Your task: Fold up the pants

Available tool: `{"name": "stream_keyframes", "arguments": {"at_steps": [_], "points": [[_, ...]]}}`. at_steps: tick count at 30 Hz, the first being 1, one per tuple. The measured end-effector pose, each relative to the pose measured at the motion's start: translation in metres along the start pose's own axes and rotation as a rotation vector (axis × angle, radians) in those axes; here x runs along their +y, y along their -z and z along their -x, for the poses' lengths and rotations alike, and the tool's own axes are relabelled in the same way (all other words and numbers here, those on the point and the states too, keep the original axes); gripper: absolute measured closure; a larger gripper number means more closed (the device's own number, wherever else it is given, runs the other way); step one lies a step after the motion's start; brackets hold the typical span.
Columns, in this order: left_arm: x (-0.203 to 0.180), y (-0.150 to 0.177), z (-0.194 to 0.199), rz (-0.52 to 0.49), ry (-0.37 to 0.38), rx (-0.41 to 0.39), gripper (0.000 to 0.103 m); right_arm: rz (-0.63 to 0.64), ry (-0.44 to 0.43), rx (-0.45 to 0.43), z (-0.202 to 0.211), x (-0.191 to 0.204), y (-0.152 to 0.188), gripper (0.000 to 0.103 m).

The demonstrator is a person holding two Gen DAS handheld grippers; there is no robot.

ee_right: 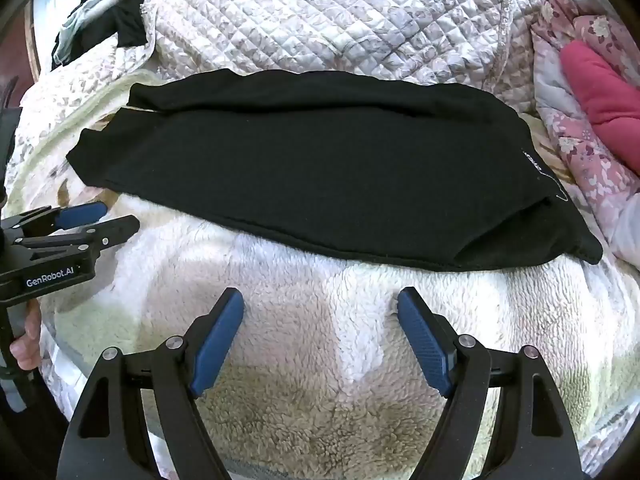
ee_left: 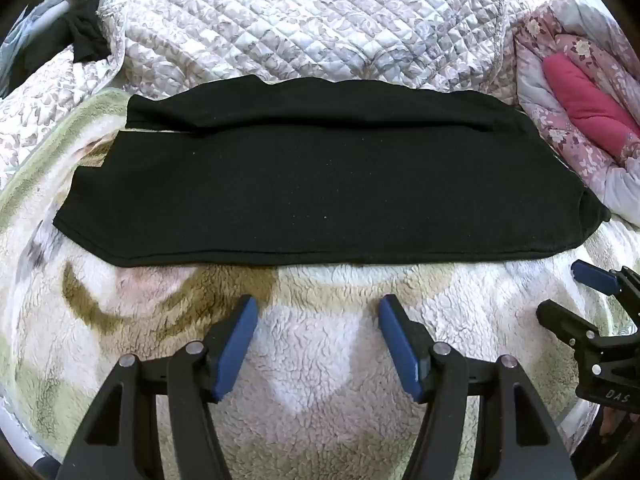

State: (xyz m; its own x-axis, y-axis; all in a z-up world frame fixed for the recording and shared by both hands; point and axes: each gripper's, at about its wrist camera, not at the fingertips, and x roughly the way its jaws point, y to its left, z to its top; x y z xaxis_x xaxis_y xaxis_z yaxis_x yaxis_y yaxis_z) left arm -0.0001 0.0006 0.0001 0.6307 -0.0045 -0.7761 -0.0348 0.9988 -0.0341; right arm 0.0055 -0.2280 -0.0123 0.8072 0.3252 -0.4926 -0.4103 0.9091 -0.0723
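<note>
Pants (ee_left: 320, 196) lie flat on fleece blanket (ee_left: 320, 360), near hem unobstructed.

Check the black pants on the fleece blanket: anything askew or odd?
Slightly. The black pants lie flat on the fleece blanket, but the two legs don't line up: the far leg peeks out beyond the upper layer, and the left cuffs are staggered. No damage visible. Both grippers open, clear of fabric.

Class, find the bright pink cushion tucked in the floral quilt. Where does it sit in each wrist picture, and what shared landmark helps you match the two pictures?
Left wrist view: the pink cushion lies at the right edge, upper half, beyond the waist end of the black pants.
Right wrist view: the pink cushion again lies at the upper right edge.
Shared landmark: the floral quilt wrapped around it.
</note>
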Motion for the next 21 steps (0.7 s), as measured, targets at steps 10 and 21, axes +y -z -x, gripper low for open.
{"name": "stream_keyframes", "arguments": {"at_steps": [10, 21], "points": [[-0.0013, 0.0009, -0.0027, -0.014, 0.003, 0.015, 0.037, 0.004, 0.023, 0.037, -0.0039, 0.0006, -0.0046, 0.024], [-0.0007, -0.003, -0.0016, -0.017, 0.002, 0.02, 0.037, 0.01, 0.022, 0.068, -0.0061, 0.0025, -0.0043, 0.023]]}}
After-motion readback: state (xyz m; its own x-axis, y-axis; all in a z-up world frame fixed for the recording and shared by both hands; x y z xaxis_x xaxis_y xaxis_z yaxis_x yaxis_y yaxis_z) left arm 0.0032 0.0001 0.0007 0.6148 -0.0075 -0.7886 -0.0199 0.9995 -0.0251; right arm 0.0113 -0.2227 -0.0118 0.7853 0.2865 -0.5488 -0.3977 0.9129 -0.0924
